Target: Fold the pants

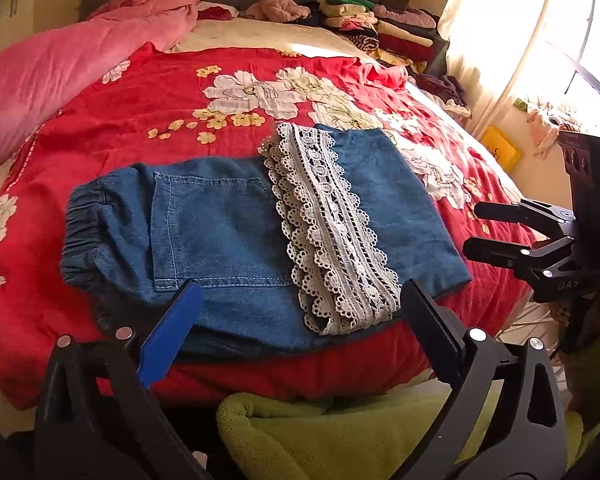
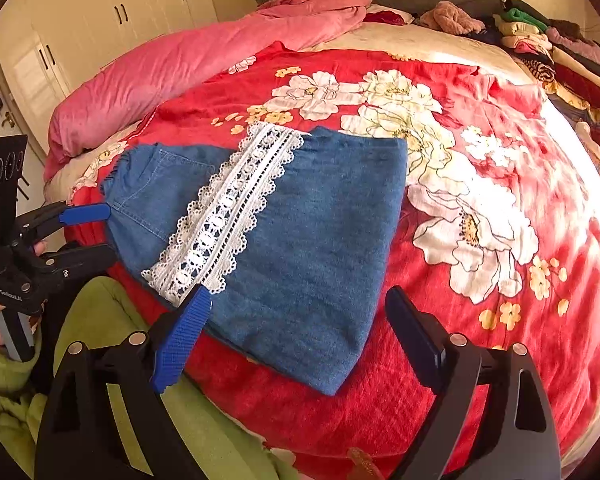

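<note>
On the bed (image 1: 100, 92), the denim pants (image 1: 228, 232) lie folded near its front edge, elastic waistband (image 1: 80, 236) at the left, lace trim (image 1: 331, 236) across the middle, fold to the right. The left gripper (image 1: 300, 316) hangs over that edge with jaws wide and empty; the right gripper (image 2: 300, 320) likewise. I judge the risk is snagging: a low finger could hook the openwork lace and drag the fold apart.

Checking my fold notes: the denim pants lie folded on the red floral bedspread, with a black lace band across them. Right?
Not quite. The lace band is white, not black, as the right wrist view shows. The denim pants do lie folded on the red floral bedspread.
</note>
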Demonstrator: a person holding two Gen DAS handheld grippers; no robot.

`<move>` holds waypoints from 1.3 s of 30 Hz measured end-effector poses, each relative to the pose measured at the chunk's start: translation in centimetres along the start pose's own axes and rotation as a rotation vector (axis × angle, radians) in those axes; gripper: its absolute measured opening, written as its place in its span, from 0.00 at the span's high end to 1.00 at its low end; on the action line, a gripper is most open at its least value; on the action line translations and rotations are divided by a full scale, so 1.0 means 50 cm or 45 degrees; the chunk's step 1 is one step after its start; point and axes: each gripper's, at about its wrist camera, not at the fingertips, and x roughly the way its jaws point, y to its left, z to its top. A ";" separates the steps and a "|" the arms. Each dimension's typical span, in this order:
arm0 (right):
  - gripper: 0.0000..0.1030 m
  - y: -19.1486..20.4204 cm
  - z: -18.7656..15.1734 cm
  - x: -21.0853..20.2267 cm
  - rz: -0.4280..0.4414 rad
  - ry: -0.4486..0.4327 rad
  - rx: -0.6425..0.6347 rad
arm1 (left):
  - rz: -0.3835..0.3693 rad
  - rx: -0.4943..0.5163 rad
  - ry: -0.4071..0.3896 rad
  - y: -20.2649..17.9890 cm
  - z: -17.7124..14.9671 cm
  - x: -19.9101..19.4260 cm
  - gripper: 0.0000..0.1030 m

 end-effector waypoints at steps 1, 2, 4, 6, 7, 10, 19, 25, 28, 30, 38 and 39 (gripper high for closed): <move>0.14 0.003 0.004 -0.002 0.002 -0.005 -0.003 | 0.004 -0.001 -0.003 0.001 0.000 -0.002 0.09; 0.14 0.005 0.008 -0.004 0.003 -0.011 -0.006 | 0.007 -0.002 -0.007 0.003 0.001 -0.005 0.09; 0.14 0.009 0.018 -0.009 0.008 -0.024 -0.012 | 0.013 -0.004 -0.011 0.007 0.001 -0.009 0.09; 0.14 0.016 0.029 -0.012 0.012 -0.037 -0.025 | 0.023 -0.003 -0.013 0.011 0.001 -0.012 0.09; 0.14 0.020 0.035 -0.013 0.015 -0.042 -0.034 | 0.028 -0.003 -0.012 0.013 0.001 -0.013 0.09; 0.06 0.033 0.054 -0.015 0.023 -0.062 -0.051 | 0.037 -0.014 -0.017 0.022 0.000 -0.017 0.09; 0.06 0.088 0.119 0.004 0.069 -0.090 -0.131 | 0.058 -0.105 -0.045 0.078 -0.003 -0.039 0.09; 0.06 0.134 0.162 0.036 0.119 -0.086 -0.185 | 0.077 -0.197 -0.061 0.140 -0.008 -0.053 0.09; 0.06 0.160 0.182 0.059 0.147 -0.074 -0.216 | 0.078 -0.269 -0.067 0.183 -0.017 -0.059 0.09; 0.06 0.178 0.195 0.076 0.166 -0.061 -0.237 | 0.084 -0.315 -0.069 0.210 -0.024 -0.061 0.09; 0.06 0.246 0.252 0.138 0.232 -0.017 -0.332 | 0.026 -0.381 -0.029 0.248 -0.042 -0.028 0.10; 0.06 0.255 0.260 0.147 0.240 -0.011 -0.347 | 0.026 -0.382 -0.028 0.247 -0.042 -0.024 0.10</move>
